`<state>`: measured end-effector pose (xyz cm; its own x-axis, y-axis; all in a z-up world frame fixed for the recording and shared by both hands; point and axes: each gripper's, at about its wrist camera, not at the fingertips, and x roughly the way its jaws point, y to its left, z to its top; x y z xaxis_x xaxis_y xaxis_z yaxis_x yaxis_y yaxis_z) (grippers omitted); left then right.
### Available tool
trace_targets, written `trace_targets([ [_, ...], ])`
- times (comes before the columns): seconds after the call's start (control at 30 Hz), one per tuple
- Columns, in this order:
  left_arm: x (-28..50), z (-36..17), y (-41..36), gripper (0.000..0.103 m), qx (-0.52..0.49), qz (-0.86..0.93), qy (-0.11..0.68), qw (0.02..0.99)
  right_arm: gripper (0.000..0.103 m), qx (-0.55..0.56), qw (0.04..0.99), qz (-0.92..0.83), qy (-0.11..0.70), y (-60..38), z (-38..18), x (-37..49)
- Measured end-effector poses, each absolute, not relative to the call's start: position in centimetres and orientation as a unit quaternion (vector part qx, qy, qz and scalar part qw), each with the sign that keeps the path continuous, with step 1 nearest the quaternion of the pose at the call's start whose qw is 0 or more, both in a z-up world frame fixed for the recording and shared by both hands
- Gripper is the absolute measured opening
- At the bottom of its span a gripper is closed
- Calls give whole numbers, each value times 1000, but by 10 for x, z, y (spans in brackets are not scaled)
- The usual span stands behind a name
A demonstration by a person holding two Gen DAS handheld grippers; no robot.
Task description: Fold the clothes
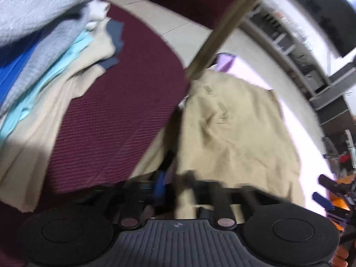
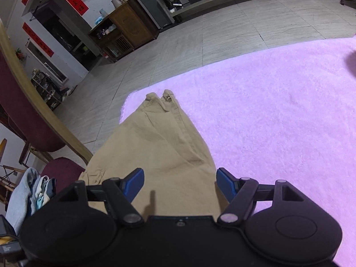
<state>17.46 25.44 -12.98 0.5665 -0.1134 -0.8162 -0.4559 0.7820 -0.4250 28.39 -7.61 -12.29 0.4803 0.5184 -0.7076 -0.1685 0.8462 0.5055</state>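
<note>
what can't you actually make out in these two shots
- Left gripper, left wrist view: motion blur and khaki pants cloth hide the fingertips; grip unclear.
- Folded clothes stack, left wrist view: blurred, cut by the left edge.
- Pants' near end, right wrist view: hidden under the open right gripper.

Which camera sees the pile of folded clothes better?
The left wrist view: the pile of folded clothes fills its left side, layers showing, though blurred. The right wrist view catches only a small bit at its lower left edge.
</note>
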Motion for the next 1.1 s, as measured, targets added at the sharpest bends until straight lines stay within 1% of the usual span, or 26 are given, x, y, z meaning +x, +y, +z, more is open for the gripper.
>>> trace_targets([
  [0.07,176,-129,253,50,-310,89,452,832,73,196,841,206,460,-78,-126,289],
  [0.1,180,-131,252,51,-304,83,453,834,74,203,842,205,456,-80,-127,292],
  [0.27,193,-143,251,51,-302,51,457,835,74,244,829,202,461,-84,-147,319],
  [0.33,198,-149,250,48,-300,42,454,838,70,246,825,200,467,-81,-158,330],
  [0.4,199,-149,246,45,-289,43,451,844,60,238,826,197,471,-76,-169,339],
  [0.47,201,-147,240,45,-268,45,452,850,56,237,821,206,476,-73,-180,347],
  [0.53,202,-145,235,45,-246,47,454,855,56,243,818,227,470,-70,-185,350],
  [0.57,202,-144,234,45,-240,48,454,856,52,246,815,236,469,-68,-186,352],
  [0.6,202,-144,234,45,-238,50,455,857,31,247,809,241,476,-66,-188,353],
  [0.63,203,-144,233,45,-237,51,456,856,20,245,805,244,482,-63,-189,353],
  [0.67,203,-144,233,45,-237,52,457,856,11,226,810,241,485,-57,-188,350],
  [0.7,202,-143,233,44,-236,52,457,856,5,205,817,238,484,-50,-185,346],
  [0.8,204,-139,232,44,-237,50,457,856,3,123,864,231,430,-33,-154,320],
  [0.9,201,-128,230,43,-247,42,447,859,2,84,894,244,368,-30,-105,291],
  [1.0,200,-108,218,43,-263,17,422,867,2,48,913,252,318,-35,-53,261],
  [1.1,203,-86,192,44,-242,-20,394,887,2,-13,931,251,264,-51,-5,232],
])
